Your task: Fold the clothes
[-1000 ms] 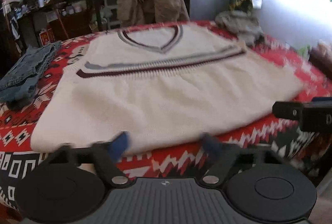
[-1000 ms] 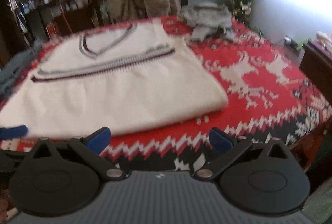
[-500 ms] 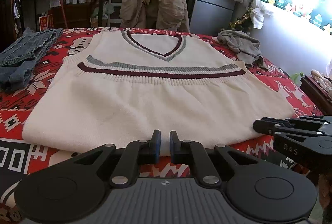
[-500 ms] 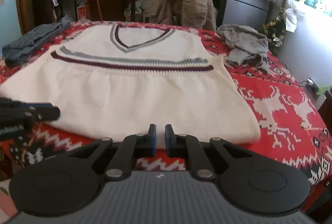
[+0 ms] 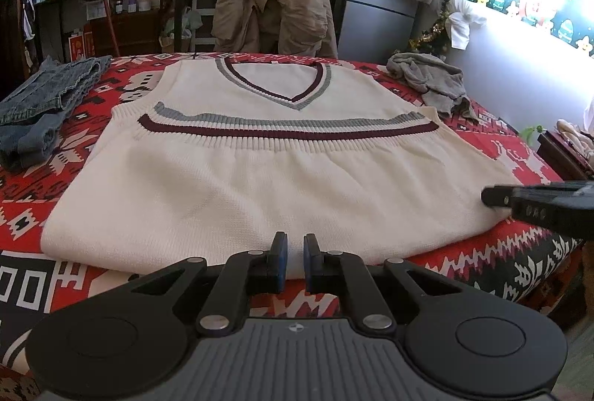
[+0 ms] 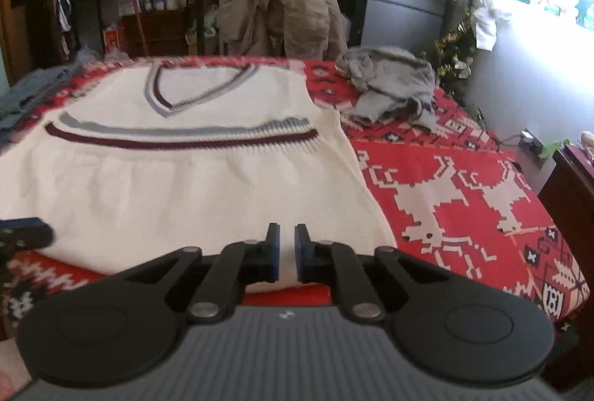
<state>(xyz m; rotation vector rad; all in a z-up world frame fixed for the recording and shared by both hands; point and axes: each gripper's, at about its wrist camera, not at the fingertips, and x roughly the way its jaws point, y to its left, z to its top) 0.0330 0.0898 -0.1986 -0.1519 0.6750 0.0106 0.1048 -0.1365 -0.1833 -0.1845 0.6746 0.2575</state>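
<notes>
Black, both claws are nearly pressed together at the near fold of the cream vest (image 5: pixel 282 185): left gripper (image 5: pixel 294 254) mid-edge, right gripper (image 6: pixel 286 245) by its near right corner; whether either pinches knit, I cannot tell. Soft and floppy, it lies on the red cloth (image 6: pixel 464 185) near the bed's front edge; best lifted by 2 corners.

Left two-finger gripper with blue-padded black fingers (image 5: pixel 293 254): recorded a second ago with jaws spread apart and blurred; now drawn nearly together over the near hem of the cream knitted V-neck vest with maroon and grey stripes (image 5: pixel 260 170), a narrow gap being left between the pads. Whether the hem is pinched cannot be told. Right two-finger gripper of the same make (image 6: pixel 287 247): formerly held wide open in front of the vest's near right corner; now likewise closed to a narrow gap at that hem. Right view: sharp half a second ago, now blurred.
</notes>
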